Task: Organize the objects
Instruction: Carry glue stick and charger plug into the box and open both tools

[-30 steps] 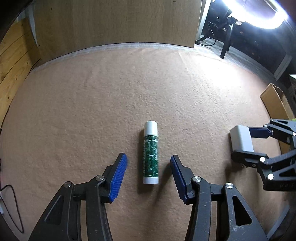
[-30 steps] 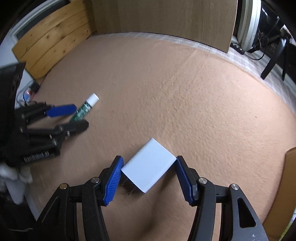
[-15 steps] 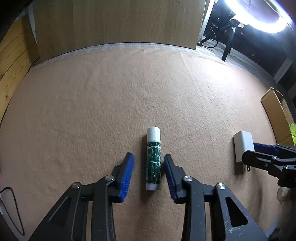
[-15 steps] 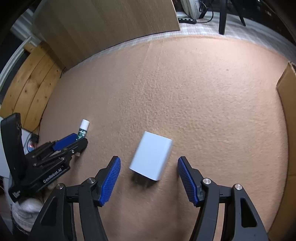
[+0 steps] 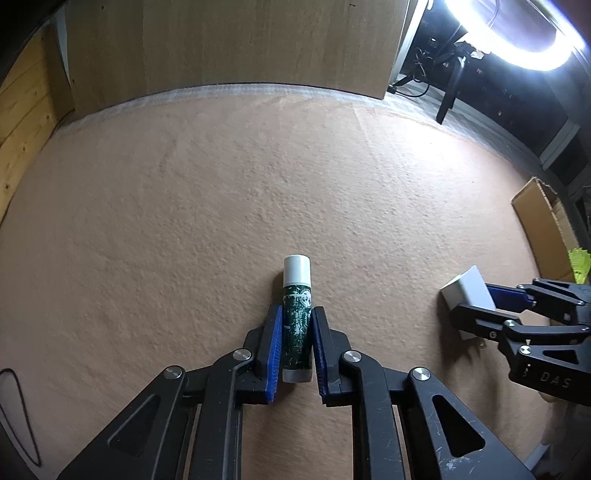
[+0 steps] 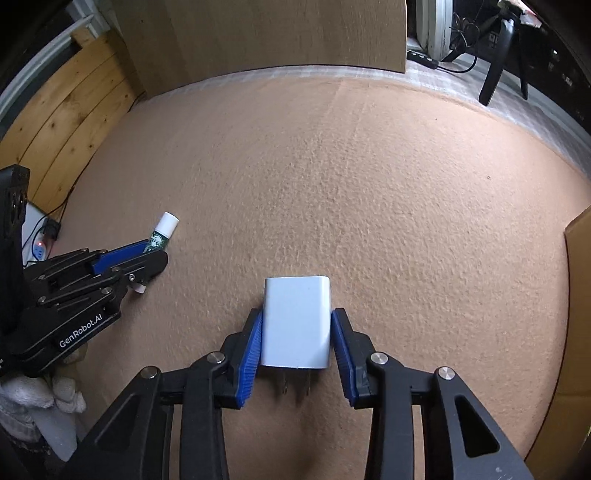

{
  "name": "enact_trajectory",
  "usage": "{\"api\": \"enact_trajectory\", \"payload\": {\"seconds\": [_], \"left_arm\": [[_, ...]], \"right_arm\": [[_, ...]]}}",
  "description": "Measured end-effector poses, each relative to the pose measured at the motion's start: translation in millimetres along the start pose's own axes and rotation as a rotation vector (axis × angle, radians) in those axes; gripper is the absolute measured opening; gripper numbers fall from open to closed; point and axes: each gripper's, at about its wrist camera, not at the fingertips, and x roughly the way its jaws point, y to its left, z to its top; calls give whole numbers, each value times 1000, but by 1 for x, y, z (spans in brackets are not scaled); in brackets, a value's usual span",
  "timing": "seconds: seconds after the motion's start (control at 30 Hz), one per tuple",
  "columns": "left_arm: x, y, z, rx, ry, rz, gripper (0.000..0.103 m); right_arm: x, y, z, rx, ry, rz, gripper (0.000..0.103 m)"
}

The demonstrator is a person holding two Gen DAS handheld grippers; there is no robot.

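Cardboard box (image 5: pixel 546 225), ring light (image 5: pixel 517 44), wooden panel (image 6: pixel 266 33) behind.

White charger (image 6: pixel 296 320), hand-held gripper (image 6: pixel 297 345) pads closing on it

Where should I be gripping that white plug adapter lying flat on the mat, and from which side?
Grip the white plug adapter across its two flat long sides, coming steeply from above at the prong end. Those faces are parallel and the body lies flat, so the pads seat squarely. The right gripper has just been closing its jaws this way, pads now against both sides, prongs pointing back between the fingers.
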Motion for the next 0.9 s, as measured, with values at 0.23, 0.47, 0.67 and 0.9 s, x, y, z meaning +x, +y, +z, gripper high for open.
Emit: {"api": "enact_trajectory", "payload": {"seconds": [0.23,0.47,0.67,0.9], "left_arm": [[-7,-28,-11,-3,8,-59,16],[-19,-70,5,39,-25,-110,16],[-36,-138,16,106,-63,-165,16],[-41,-222,45,206,-100,-231,16]], "right_arm": [[-22,-27,-13,60,-38,35,33],[-64,-61,-20,125,-114,61,33],[-101,-99,-29,178,-182,53,33],[-150,-155,-54,268,-256,15,33]]}}
